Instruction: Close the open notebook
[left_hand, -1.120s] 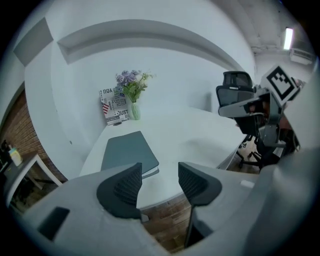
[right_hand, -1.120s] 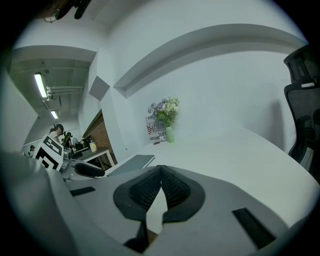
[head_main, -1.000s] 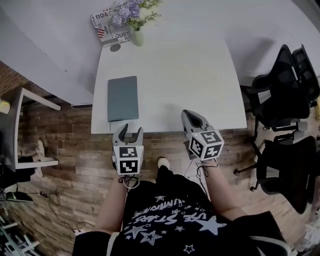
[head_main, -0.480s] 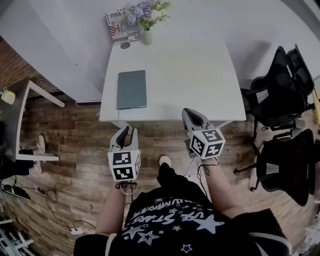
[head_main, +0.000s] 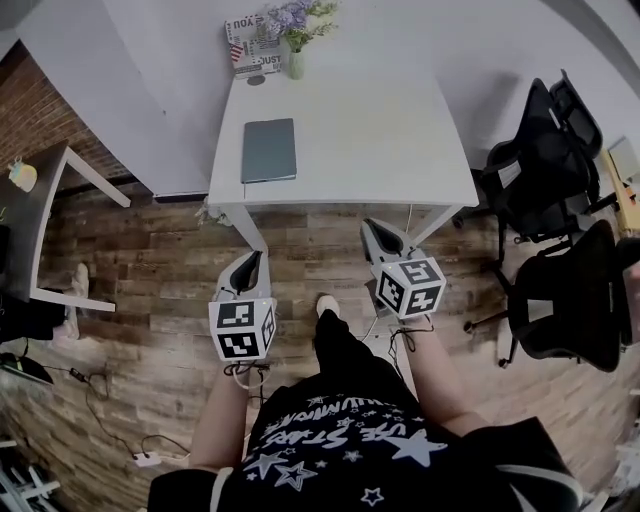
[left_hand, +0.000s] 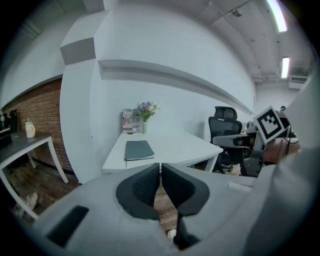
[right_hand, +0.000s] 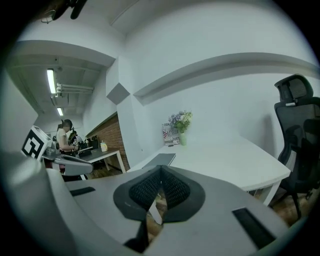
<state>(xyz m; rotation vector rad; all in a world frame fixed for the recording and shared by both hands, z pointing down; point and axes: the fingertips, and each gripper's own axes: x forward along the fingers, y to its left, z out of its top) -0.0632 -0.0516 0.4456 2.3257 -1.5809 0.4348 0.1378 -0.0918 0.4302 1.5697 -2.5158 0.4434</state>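
Observation:
The grey-green notebook (head_main: 269, 150) lies closed and flat on the left part of the white table (head_main: 370, 130). It also shows in the left gripper view as the notebook (left_hand: 138, 150) and in the right gripper view as the notebook (right_hand: 160, 160). Both grippers hang over the wooden floor, well short of the table's near edge. My left gripper (head_main: 250, 262) (left_hand: 160, 167) has its jaws closing to a touch, with nothing between them. My right gripper (head_main: 378, 232) (right_hand: 161, 170) is shut and empty too.
A vase of flowers (head_main: 296, 60) and a printed sign (head_main: 245, 40) stand at the table's far edge. Black office chairs (head_main: 545, 200) crowd the right side. A dark side desk (head_main: 40, 200) stands at the left by the brick wall.
Both grippers pulled back from the table's edge out over the floor, and the table now looks farther off. The left jaws went from open to shut. The notebook stayed closed and still.

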